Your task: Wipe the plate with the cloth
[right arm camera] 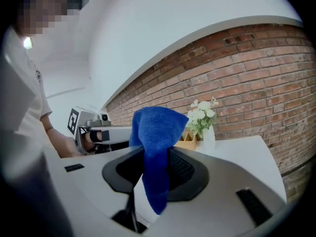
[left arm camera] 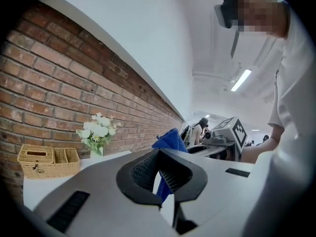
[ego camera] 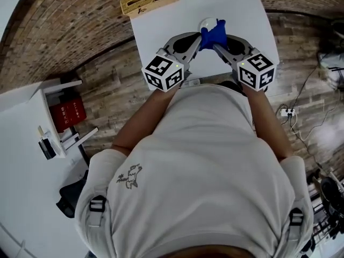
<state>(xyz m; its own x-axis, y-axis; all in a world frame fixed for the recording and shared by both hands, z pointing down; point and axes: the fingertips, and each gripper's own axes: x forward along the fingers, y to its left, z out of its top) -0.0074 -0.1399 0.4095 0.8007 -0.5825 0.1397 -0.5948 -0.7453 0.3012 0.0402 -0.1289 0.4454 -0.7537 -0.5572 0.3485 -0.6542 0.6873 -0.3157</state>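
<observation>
This is looking like a staged corner of a large open workplace, a lab or studio rather than a home; a brick wall [left arm camera: 54, 78] is running behind a plain white surface [ego camera: 177, 15], which is carrying a wicker basket [ego camera: 142, 1] and a small vase of white flowers [left arm camera: 97, 132]; wood-plank flooring [ego camera: 107, 74] is showing around it; strip lights [left arm camera: 241, 80] are glowing on a high white ceiling; other people [left arm camera: 201, 127] are standing far back in the open hall; cables and a power strip [ego camera: 288, 112] are lying loose on the floor; a white shelf unit [ego camera: 59, 85] is holding a red book [ego camera: 68, 114].
</observation>
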